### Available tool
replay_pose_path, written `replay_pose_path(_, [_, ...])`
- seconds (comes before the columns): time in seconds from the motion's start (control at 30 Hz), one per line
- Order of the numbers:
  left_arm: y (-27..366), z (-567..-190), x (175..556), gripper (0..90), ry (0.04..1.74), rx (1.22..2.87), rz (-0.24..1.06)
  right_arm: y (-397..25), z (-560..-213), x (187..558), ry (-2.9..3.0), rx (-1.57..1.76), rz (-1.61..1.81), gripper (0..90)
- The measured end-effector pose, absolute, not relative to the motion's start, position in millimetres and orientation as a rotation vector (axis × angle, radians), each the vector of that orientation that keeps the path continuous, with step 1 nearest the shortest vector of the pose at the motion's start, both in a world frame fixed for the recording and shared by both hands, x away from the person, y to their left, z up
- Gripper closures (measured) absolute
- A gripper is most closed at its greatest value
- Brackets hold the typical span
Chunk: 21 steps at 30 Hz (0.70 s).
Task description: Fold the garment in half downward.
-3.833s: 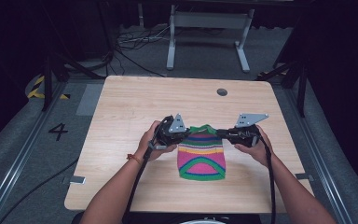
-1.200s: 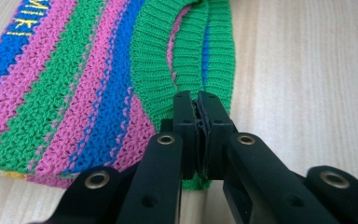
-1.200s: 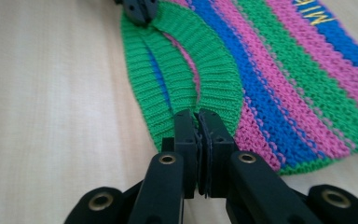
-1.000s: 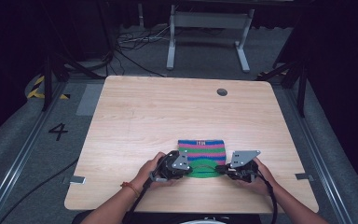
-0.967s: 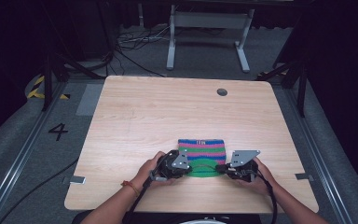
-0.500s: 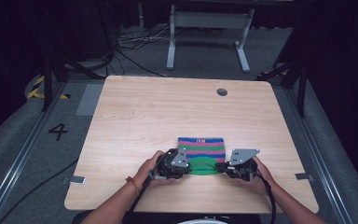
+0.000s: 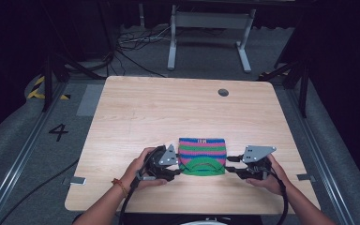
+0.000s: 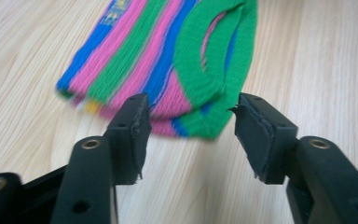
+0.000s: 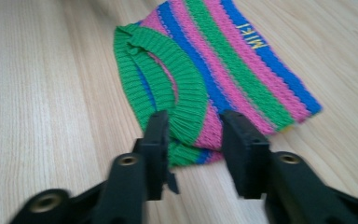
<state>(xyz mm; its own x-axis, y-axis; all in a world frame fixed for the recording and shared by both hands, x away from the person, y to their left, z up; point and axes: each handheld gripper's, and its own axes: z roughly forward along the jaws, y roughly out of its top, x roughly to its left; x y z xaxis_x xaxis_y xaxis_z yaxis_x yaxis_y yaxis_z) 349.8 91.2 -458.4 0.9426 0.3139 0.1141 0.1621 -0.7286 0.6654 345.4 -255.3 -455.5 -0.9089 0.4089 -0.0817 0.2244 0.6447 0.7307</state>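
pale wood-grain table (image 7: 168,112) bearing a folded striped knit sweater in green, pink and blue (image 7: 201,155) near its front edge. soft, light, floppy; best pinched at the thick green ribbed corners. left gripper (image 8: 189,133) spread wide, right gripper (image 9: 193,140) parted narrower, both empty.

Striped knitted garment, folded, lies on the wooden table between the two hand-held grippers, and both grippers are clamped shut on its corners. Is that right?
Not quite. The striped knitted garment does lie folded on the wooden table between them, but both are open. The left gripper view shows the left hand-held gripper with its jaws spread apart at the garment's edge, and the right gripper view shows the right hand-held gripper likewise open.
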Motion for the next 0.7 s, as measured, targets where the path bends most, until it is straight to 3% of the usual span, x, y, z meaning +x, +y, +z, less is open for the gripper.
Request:
replay_pose_path(0.3, [125.2, -455.7, 344.1, 33.1, 0.477, 2.445, 0.317, -280.7, -453.2, 342.4, 2.587, 0.594, 1.016, 33.8])
replay_pose_path(0.6, [151.6, -456.7, 341.6, 20.5, 0.561, 2.479, 0.386, -304.3, -459.6, 339.8, 2.534, 0.662, 0.962, 29.5])
replay_pose_path(0.7, [159.8, -461.2, 342.1, 20.3, 0.582, 2.491, 0.376, -313.1, -461.9, 338.5, 2.521, 0.697, 0.962, 27.6])
